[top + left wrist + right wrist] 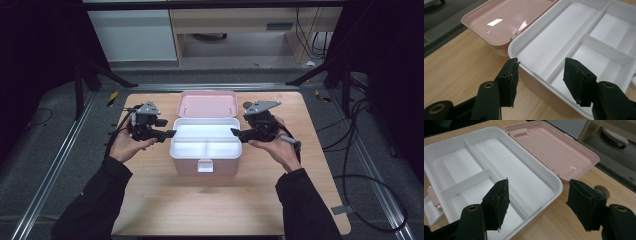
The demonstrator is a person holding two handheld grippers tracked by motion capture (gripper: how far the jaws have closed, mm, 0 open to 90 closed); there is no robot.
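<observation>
A pink plastic storage box (205,159) sits at the middle of a pale wooden table (165,205), its hinged pink lid (207,104) thrown fully back and lying flat behind it. Seated in the box is a white plastic tray (205,141), divided into one long compartment at the back and two smaller ones at the front, all empty.

A person holds a black two-jaw tool on each side of the box. The left gripper (169,134) points at the box's left end and the right gripper (235,133) at its right end. Each has its jaws spread apart and nothing between them; in both gripper views the tray's rim lies beyond the open jaws, not pinched.

Judging by this symmetry, the step in hand concerns the white tray: the next move likely calls for both grippers to close on opposite rims together and lift evenly.

The pink base under the tray is mostly hidden, and the white front latch (205,165) is small. Both sleeves are cut off at the bottom edge.
</observation>
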